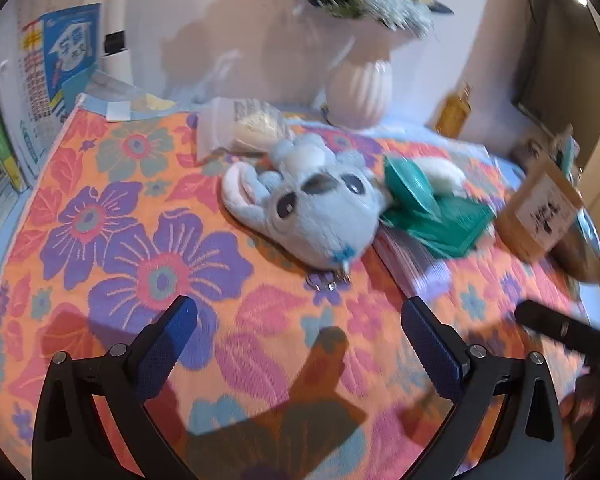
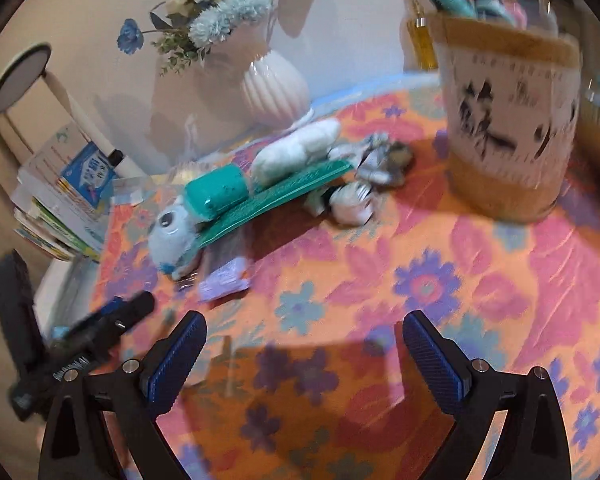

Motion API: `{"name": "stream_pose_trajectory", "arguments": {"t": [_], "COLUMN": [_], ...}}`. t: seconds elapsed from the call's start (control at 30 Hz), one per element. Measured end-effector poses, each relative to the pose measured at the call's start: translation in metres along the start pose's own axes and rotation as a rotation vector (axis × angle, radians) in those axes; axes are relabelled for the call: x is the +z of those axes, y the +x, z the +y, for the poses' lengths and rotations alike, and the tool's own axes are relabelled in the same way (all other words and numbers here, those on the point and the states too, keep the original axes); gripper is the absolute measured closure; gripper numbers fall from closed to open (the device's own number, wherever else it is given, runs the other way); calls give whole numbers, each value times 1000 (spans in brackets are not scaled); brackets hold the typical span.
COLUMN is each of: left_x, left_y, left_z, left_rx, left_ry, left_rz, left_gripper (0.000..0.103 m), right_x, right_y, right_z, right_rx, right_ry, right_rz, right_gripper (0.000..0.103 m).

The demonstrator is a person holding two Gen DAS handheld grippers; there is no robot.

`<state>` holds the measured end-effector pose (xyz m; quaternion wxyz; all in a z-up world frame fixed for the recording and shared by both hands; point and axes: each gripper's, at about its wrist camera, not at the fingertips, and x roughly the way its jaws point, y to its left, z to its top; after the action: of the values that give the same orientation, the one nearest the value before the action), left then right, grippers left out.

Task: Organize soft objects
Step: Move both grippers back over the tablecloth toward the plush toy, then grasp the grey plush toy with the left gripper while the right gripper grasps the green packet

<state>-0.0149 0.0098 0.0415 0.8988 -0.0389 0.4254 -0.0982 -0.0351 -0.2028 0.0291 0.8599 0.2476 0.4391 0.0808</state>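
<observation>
A light blue plush toy [image 1: 320, 208] lies on the floral cloth [image 1: 139, 240], just ahead of my open, empty left gripper [image 1: 300, 316]. It also shows in the right wrist view [image 2: 171, 236], far left. A teal pouch [image 1: 412, 184] and a teal flat packet [image 1: 452, 224] rest against it; they show in the right wrist view too, the pouch [image 2: 215, 192] on the packet [image 2: 283, 196]. A white plush piece [image 2: 295, 148] and small striped soft items [image 2: 352, 200] lie behind. My right gripper [image 2: 304, 336] is open and empty over bare cloth.
A white ribbed vase [image 1: 360, 92] of flowers stands at the back. A tan printed bucket [image 2: 508, 120] stands right. A clear bag [image 1: 243, 124], an amber bottle [image 1: 456, 112], stacked books [image 2: 59, 200] and a purple packet [image 2: 223, 280] are around.
</observation>
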Motion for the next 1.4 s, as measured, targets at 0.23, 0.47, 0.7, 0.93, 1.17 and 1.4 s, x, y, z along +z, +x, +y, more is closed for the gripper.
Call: {"name": "stream_pose_trajectory", "arguments": {"t": [0.23, 0.47, 0.7, 0.93, 1.17, 1.4], "left_x": [37, 57, 67, 58, 42, 10], "left_y": [-13, 37, 58, 44, -17, -37], "left_z": [-13, -16, -13, -9, 0, -1], "left_rx": [-4, 58, 11, -81, -146, -157], "left_ry": [98, 156, 121, 66, -5, -23], "left_rz": [-17, 9, 21, -12, -101, -122], "left_gripper": [1, 1, 4, 37, 37, 37], "right_x": [43, 56, 57, 53, 29, -24], "right_y": [13, 53, 76, 45, -3, -26], "right_z": [19, 14, 7, 23, 50, 63], "right_rx": [31, 49, 78, 78, 73, 191], "right_ry": [53, 101, 126, -5, -222, -489], "right_rz": [-8, 30, 11, -81, -96, 213], "right_gripper": [20, 44, 67, 89, 89, 89]}}
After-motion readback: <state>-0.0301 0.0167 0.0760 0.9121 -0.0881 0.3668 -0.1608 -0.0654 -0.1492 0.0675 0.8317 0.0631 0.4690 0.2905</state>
